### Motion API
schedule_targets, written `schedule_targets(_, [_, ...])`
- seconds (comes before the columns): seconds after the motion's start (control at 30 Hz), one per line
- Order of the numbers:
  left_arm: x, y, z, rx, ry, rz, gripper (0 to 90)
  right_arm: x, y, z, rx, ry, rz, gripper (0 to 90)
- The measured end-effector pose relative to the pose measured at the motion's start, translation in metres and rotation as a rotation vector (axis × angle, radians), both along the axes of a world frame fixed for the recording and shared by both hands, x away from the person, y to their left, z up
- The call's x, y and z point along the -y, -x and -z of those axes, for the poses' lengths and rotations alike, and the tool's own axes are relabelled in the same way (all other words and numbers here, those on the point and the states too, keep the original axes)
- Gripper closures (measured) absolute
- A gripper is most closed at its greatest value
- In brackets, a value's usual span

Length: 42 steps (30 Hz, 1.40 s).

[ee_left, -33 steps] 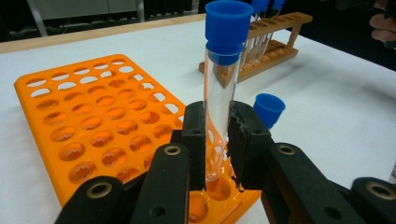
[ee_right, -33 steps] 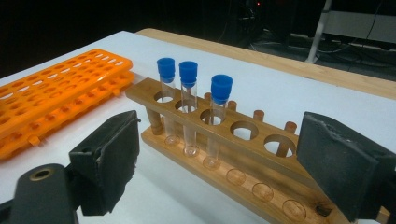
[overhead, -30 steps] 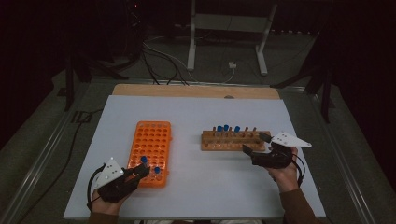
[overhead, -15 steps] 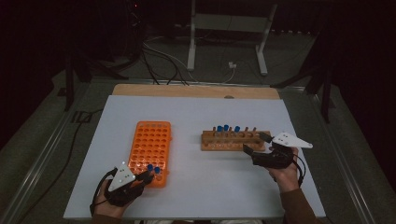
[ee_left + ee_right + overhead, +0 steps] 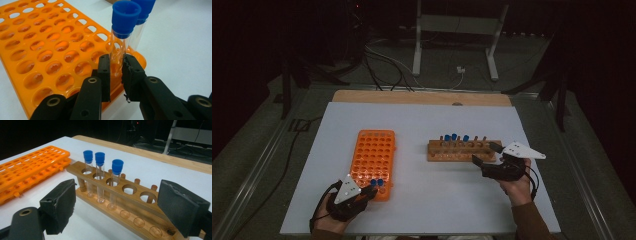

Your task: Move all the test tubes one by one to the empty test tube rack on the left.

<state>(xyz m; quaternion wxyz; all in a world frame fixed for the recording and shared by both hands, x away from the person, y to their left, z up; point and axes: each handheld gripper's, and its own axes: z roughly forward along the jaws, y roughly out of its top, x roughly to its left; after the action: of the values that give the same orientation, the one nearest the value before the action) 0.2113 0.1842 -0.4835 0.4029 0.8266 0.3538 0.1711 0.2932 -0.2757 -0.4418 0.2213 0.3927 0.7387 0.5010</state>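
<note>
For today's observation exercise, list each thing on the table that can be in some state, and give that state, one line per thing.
left gripper: shut on a blue-capped tube.
held tube: capped, upright, in a corner hole of the orange rack.
orange rack: flat on the table, two tubes in it.
wooden rack: three capped tubes upright, other holes empty.
right gripper: open, holding nothing, before the wooden rack.

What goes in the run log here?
left tongs: shut on tube in orange rack | right tongs: open by wooden rack

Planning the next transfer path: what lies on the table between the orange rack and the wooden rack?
Nothing: in the high view the white table is bare between the orange rack and the wooden rack.
</note>
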Motion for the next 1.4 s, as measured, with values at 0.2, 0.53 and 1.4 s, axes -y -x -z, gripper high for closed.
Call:
schedule_targets(0.2, [-0.003, 0.000, 0.001, -0.007, 0.029, 0.003, 77.4, -0.001, 0.000, 0.001, -0.002, 0.007, 0.001, 15.3])
schedule_targets(0.53, [-0.023, 0.003, -0.011, 0.043, 0.190, 0.000, 61.5, -0.001, -0.003, 0.003, -0.009, 0.011, 0.003, 15.3])
schedule_targets(1.4, [-0.033, -0.031, -0.026, 0.132, 0.235, -0.295, 1.1, -0.011, -0.030, 0.011, -0.075, 0.037, 0.019, 15.8])
